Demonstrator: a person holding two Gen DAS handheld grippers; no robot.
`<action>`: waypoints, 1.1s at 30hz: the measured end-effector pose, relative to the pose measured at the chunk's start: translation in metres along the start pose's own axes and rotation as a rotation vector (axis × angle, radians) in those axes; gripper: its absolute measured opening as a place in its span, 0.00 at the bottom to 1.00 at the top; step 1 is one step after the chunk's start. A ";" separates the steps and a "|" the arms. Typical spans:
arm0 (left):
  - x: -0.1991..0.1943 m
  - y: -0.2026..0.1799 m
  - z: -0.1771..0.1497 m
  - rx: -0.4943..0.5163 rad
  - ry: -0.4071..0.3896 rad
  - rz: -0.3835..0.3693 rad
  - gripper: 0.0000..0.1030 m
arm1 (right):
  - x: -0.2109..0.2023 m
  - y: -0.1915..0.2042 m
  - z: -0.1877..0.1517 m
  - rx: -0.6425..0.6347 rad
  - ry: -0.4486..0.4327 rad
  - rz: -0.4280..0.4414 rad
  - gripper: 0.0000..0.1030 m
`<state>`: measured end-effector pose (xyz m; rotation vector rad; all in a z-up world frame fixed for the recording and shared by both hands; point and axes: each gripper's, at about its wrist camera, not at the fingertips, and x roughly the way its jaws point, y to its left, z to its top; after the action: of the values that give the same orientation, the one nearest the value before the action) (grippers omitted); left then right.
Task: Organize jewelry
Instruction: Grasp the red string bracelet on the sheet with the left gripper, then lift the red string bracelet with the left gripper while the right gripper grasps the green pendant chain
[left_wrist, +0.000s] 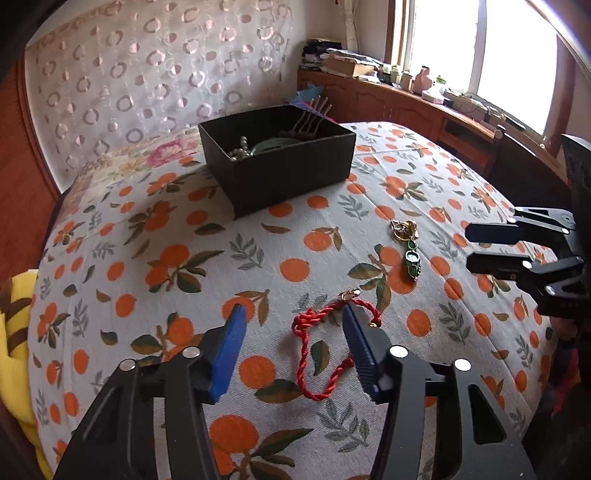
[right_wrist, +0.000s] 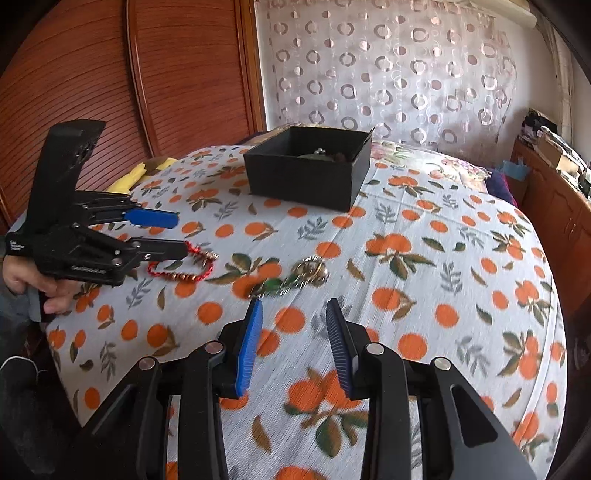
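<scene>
Now red cord bracelet between wide-spread left tool fingers; right tool agape near green pendant.

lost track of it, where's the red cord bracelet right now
The red cord bracelet lies on the orange-print bedspread between the open left gripper's fingers, nearer than the green and gold pendant and the black box.

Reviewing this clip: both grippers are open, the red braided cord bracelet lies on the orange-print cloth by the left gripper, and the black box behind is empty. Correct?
Not quite. The black box is not empty: the left wrist view shows pearl beads, a green piece and a metal hair fork inside. The rest holds: left gripper and right gripper are open, and the red cord bracelet lies on the orange-print cloth.
</scene>
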<state>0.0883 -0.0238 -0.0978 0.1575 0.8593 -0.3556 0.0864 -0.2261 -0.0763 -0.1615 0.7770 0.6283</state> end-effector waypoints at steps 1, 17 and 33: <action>0.002 -0.001 0.000 0.002 0.003 0.000 0.45 | -0.001 0.001 -0.001 0.000 0.001 0.002 0.37; -0.013 0.004 -0.003 -0.038 -0.054 -0.005 0.05 | -0.003 0.002 -0.002 0.001 -0.003 0.009 0.37; -0.073 -0.001 0.013 -0.074 -0.222 0.025 0.05 | 0.005 0.003 0.007 -0.006 0.011 0.026 0.37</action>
<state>0.0537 -0.0109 -0.0340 0.0584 0.6491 -0.3106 0.0917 -0.2185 -0.0748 -0.1605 0.7886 0.6548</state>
